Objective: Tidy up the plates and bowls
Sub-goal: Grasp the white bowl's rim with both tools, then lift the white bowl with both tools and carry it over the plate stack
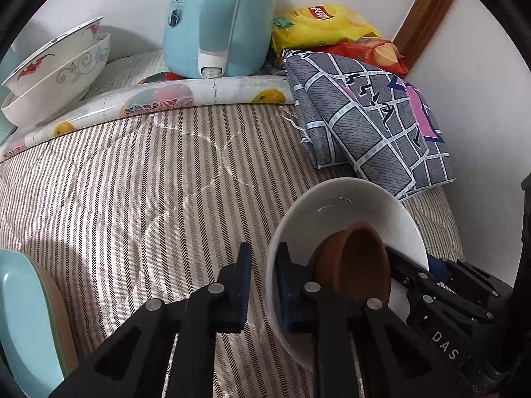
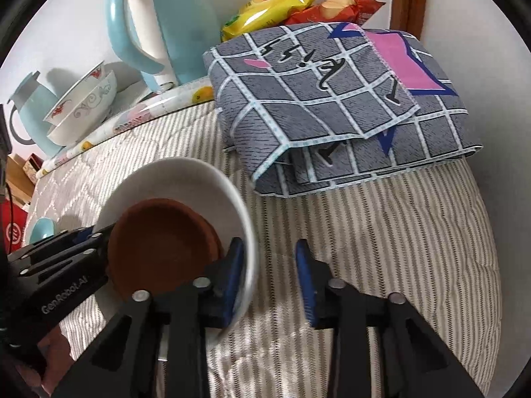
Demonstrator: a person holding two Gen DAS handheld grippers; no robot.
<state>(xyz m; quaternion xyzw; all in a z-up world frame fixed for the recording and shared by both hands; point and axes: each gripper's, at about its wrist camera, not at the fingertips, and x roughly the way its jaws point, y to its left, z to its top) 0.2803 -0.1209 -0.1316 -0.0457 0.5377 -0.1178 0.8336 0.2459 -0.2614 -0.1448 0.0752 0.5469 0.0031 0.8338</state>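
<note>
A white bowl (image 1: 345,209) holds two nested brown dishes (image 1: 358,258) and sits between both grippers over a striped quilt. My left gripper (image 1: 264,282) is open, its jaws straddling the bowl's left rim. My right gripper (image 2: 270,272) is open, its jaws straddling the opposite rim of the white bowl (image 2: 186,179), with one finger inside by the brown dishes (image 2: 159,248). Two stacked patterned bowls (image 1: 56,73) lean at the far left; they also show in the right wrist view (image 2: 83,109). Stacked light-blue plates (image 1: 26,325) lie at the lower left.
A light-blue kettle (image 1: 215,20) stands on a fruit-print board (image 1: 159,96) at the back. A folded grey checked cloth (image 1: 368,116) lies right of it, with snack bags (image 1: 325,23) behind. A second blue jug (image 2: 30,112) stands far left. A white wall closes the back.
</note>
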